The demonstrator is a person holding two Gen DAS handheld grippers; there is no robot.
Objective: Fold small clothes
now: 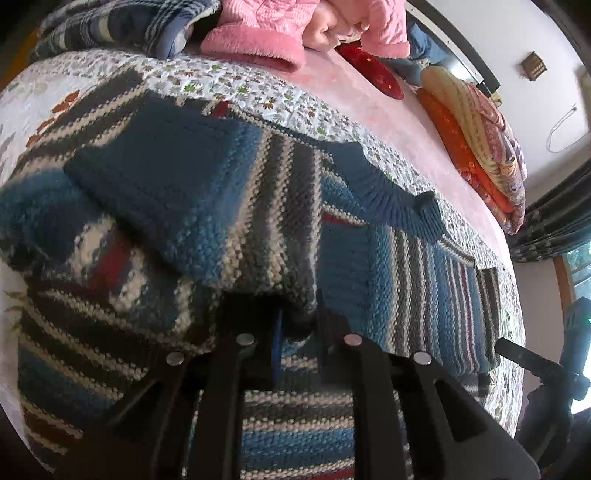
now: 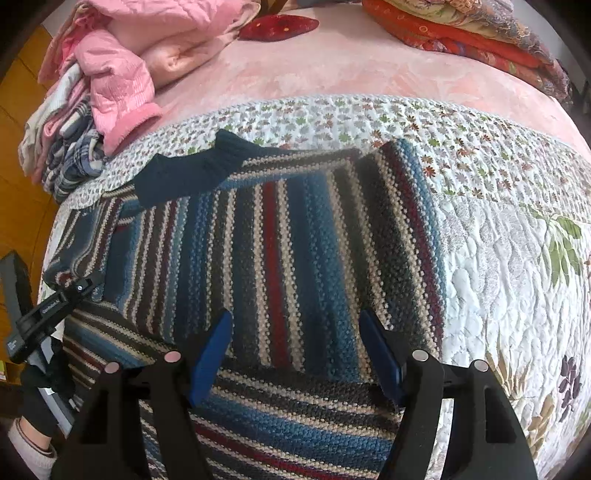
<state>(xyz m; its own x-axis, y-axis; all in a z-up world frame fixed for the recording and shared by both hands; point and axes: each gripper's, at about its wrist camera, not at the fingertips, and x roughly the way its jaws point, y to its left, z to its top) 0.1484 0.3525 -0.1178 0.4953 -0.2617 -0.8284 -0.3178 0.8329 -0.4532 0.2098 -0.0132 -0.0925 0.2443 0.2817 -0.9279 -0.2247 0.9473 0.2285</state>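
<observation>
We are midway through folding a striped knitted sweater [image 2: 288, 236] that lies spread on the quilted bedspread [image 2: 498, 229] of the bed, its stripes running blue, cream, dark grey and red. In the right wrist view a dark blue ribbed cuff [image 2: 207, 170] lies across the upper edge of the body, so one sleeve looks already laid inward.

Our left gripper [image 1: 295, 325] sits low against a bunched fold of the knit; its jaws stand narrow with wool between them, and we judge they are pinching that fold. From the right wrist view the same tool shows at the sweater's left edge, touching the cloth.

Our right gripper [image 2: 295, 354] hovers over the lower middle of the sweater, jaws wide and holding nothing, the blue pads [image 2: 210, 354] clear on both sides.

The step in hand seems to be carrying the left side over toward the middle. Next, we judge, the right gripper needs to drop and take the near hem or the right edge, so both sides travel together and the fold lands square. The knit is thick and springy, so a shallow pinch may slip.

A heap of pink clothes [image 2: 122, 74] and a plaid garment [image 1: 122, 26] wait at the far side of the bed, well apart.
</observation>
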